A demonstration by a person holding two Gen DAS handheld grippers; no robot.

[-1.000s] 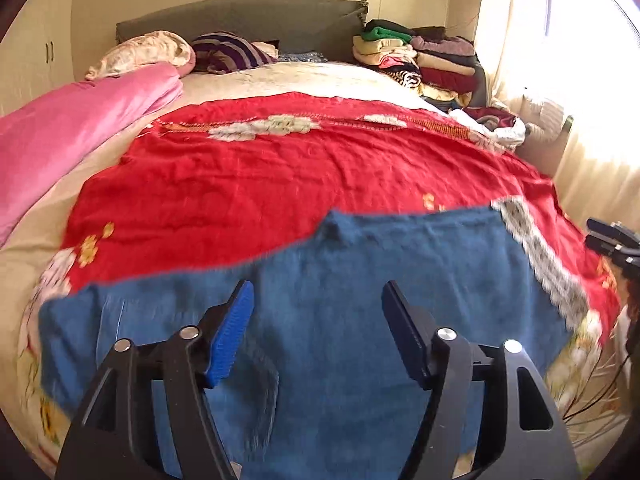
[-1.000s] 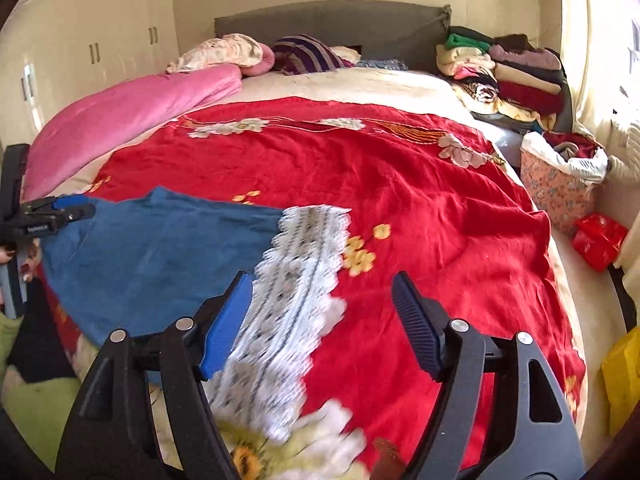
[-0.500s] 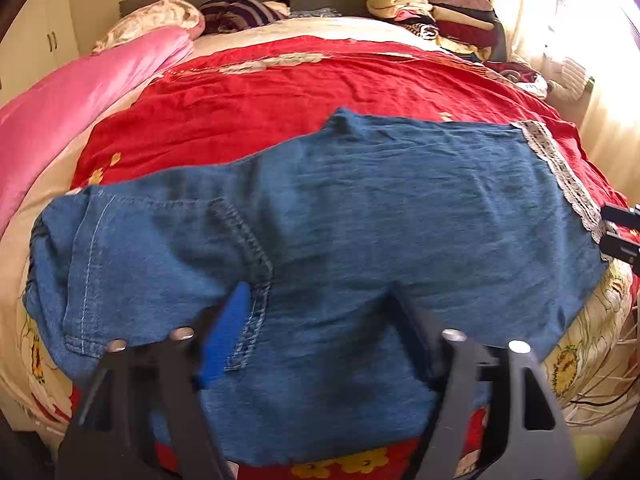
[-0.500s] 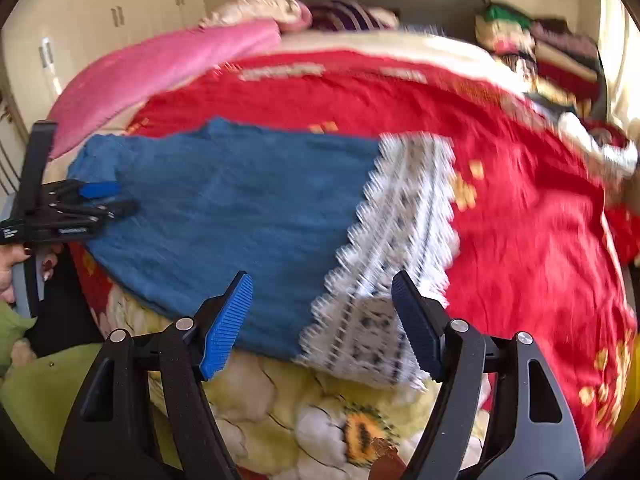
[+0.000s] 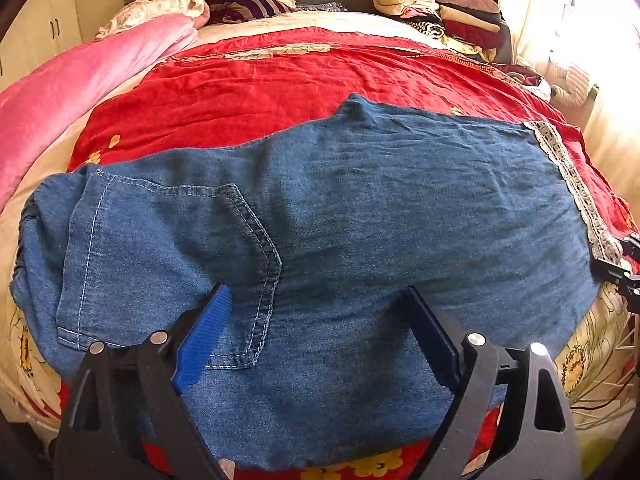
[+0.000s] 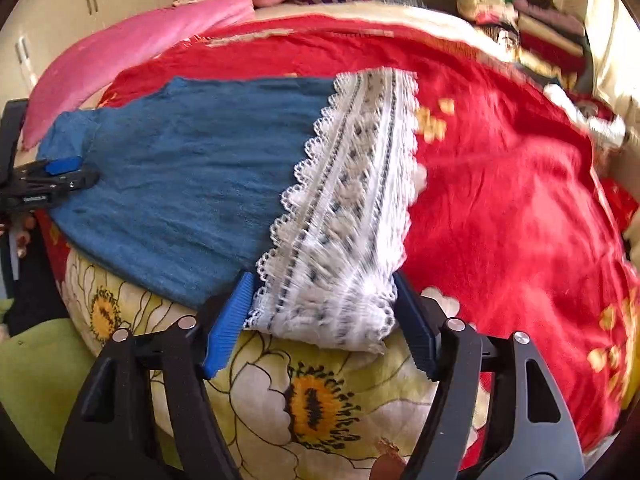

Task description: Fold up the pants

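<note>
Both claws gape wide, gripping nothing: the left gripper [image 5: 316,332] over the seat by the pocket [image 5: 224,264], the right gripper [image 6: 320,312] straddling the lace hem [image 6: 352,208]; the pants [image 5: 340,220] lie flat across the red bedspread [image 5: 280,84], soft, light, likely floppy; I'd pinch waistband and hem; pink quilt [image 5: 80,76], stacked clothes [image 5: 444,20] beyond.

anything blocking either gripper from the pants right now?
Nothing visible. The left gripper is open right over the denim pants near the back pocket. The right gripper is open with the lace hem between its fingers. Only the red bedspread lies beyond.
</note>
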